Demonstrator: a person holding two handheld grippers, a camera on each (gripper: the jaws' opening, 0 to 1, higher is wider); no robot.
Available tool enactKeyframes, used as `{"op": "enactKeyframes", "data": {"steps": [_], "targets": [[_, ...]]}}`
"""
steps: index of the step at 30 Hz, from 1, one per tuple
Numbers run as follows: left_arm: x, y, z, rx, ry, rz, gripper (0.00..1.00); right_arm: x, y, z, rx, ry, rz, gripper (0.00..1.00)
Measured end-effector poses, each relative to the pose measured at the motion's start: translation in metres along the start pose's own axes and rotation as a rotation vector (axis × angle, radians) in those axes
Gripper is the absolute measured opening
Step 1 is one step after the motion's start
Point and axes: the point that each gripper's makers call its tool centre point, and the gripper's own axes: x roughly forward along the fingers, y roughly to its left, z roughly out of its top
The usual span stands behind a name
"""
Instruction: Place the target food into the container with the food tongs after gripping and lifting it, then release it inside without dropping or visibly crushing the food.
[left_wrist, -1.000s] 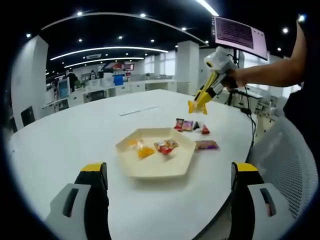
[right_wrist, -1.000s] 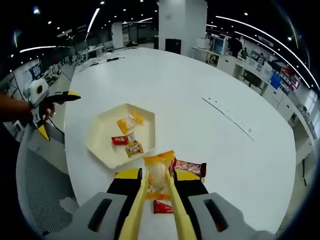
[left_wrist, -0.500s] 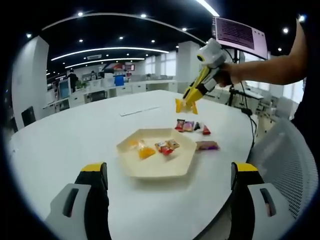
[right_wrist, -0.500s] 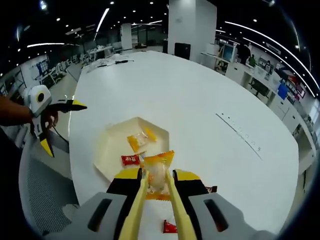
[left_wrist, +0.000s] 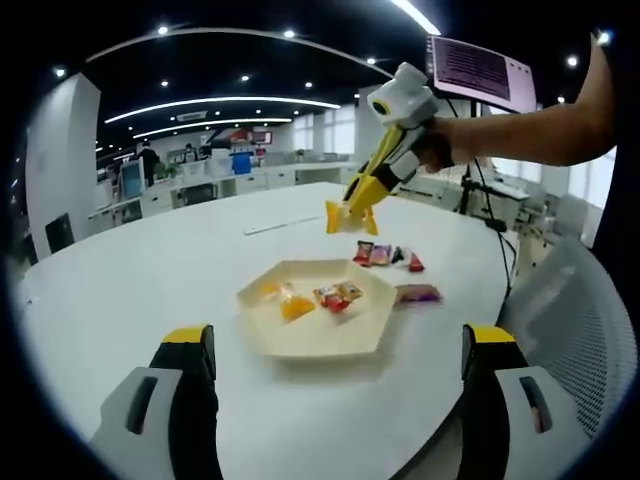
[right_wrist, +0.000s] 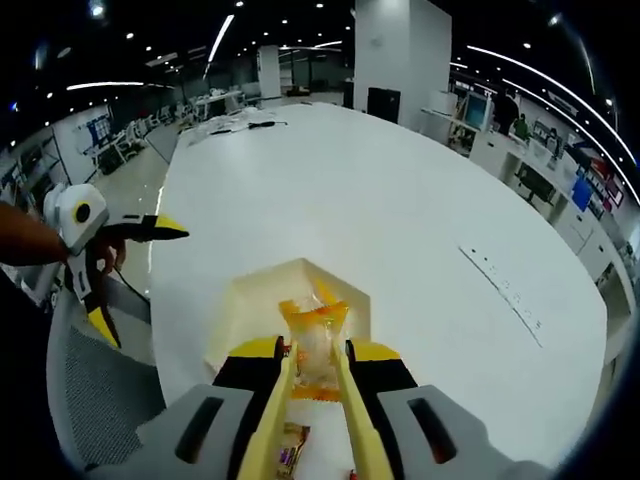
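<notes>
My right gripper (right_wrist: 313, 352) holds yellow tongs shut on an orange-wrapped snack (right_wrist: 316, 318), lifted above the cream hexagonal tray (right_wrist: 245, 305). In the left gripper view the right gripper (left_wrist: 345, 210) hangs over the tray's far edge, with the orange snack (left_wrist: 334, 217) at its tip. The tray (left_wrist: 300, 345) holds an orange packet (left_wrist: 290, 301) and a red packet (left_wrist: 335, 295). My left gripper (left_wrist: 338, 340) stands open and empty in front of the tray. It also appears as the left gripper (right_wrist: 120, 255) at the table's edge.
Several loose wrapped snacks (left_wrist: 385, 254) lie on the white table right of the tray, one purple packet (left_wrist: 414, 292) nearest it. A mesh chair (left_wrist: 575, 320) stands by the table's edge. A monitor (left_wrist: 478, 72) hangs behind the person's arm.
My right gripper has carried the orange snack from above the loose packets leftward to above the tray. My left gripper has stayed open and still.
</notes>
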Motion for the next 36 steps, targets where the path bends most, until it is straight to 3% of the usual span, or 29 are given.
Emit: {"op": "enactKeyframes", "data": {"steps": [16,36], "targets": [[0.000,0.001,-0.001,0.014,0.006,0.005,0.99,0.027,0.027,0.036,-0.032,-0.024,0.031,0.24],[0.000,0.001,0.000,0.012,0.004,0.007,0.99,0.043,0.050,0.053,-0.088,-0.012,0.072,0.24]]}}
